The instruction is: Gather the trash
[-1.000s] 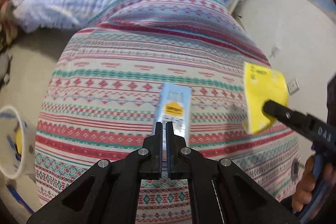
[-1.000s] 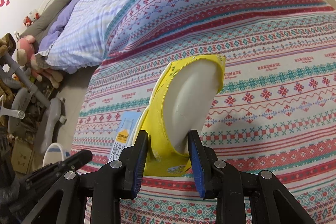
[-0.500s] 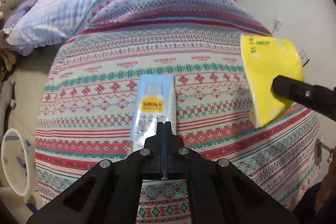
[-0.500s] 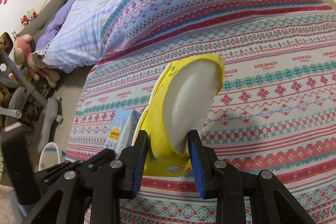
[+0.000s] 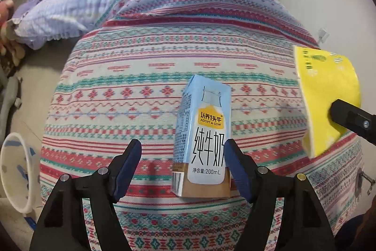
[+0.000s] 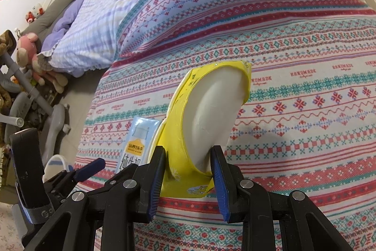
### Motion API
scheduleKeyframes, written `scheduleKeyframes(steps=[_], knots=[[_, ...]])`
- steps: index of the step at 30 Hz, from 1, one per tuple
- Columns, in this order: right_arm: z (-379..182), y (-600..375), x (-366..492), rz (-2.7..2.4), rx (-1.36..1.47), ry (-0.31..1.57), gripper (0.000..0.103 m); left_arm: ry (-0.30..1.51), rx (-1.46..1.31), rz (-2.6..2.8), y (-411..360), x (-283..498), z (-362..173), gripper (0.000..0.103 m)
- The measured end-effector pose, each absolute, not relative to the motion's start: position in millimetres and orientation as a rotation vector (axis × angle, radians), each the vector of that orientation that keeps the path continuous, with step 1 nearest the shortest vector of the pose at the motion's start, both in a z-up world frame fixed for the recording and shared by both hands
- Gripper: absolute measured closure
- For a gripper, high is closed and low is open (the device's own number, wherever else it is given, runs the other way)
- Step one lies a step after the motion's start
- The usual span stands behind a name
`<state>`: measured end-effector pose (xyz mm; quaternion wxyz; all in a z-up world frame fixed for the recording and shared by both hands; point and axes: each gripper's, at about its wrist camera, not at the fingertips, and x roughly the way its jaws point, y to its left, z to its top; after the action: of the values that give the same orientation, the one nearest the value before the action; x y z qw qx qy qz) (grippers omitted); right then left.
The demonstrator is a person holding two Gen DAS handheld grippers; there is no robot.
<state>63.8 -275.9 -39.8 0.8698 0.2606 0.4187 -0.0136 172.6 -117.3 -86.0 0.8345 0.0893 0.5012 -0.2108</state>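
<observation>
Left wrist view
- Left gripper point(image 5: 182, 154): spread wide and empty; one pad sits just beside the milk carton's right side, the other well clear on the left.
- Milk carton point(image 5: 203, 138): lies flat on the patterned bedspread point(image 5: 141, 77), printed face up, near the bed's front edge and roughly mid-width.
- Carton axis: long axis runs away from the camera, brown base toward the fingers, top pointing at the head of the bed.
- Yellow wrapper point(image 5: 326, 98): held up over the bed's right side by the other tool.
- White bin point(image 5: 14, 171): on the floor off the bed's left front corner.
- Risk: the carton is off-centre in the span; closing now could shove it sideways instead of pinching it.

Right wrist view
- Right gripper point(image 6: 188, 175): closed part-way on the yellow wrapper's lower end, which curls upward with its pale inner side facing the camera.
- Milk carton here: partly hidden behind the wrapper, left of it.
- Risk: the thin, bowed wrapper could slip from the pads on the carry to the bin.
</observation>
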Motion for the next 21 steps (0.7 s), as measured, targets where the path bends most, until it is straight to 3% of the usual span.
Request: scheduleKeyframes(steps=[1,2,3,12,15,19,21], knots=[[-39,-276,64,-0.029,0.545,0.876,0.068,1.061,0.194,-0.464,-118,171,-86,0.033],[-40,-276,64,-0.031,0.544,0.875,0.068,1.056,0.209,-0.476,-119,168,-86,0.050],[-40,-276,65,-0.029,0.544,0.875,0.068,1.050,0.215,-0.485,-120,164,-85,0.055],[-41,-274,68,-0.025,0.530,0.881,0.068,1.051,0.199,-0.486,-118,165,-84,0.055],[-42,-274,69,-0.025,0.529,0.881,0.068,1.095,0.142,-0.486,-113,174,-91,0.045],[-42,-274,70,-0.024,0.528,0.882,0.068,1.206,0.107,-0.504,-113,181,-115,0.045],[-42,-274,70,-0.023,0.528,0.881,0.068,1.175,0.112,-0.497,-113,180,-114,0.047]])
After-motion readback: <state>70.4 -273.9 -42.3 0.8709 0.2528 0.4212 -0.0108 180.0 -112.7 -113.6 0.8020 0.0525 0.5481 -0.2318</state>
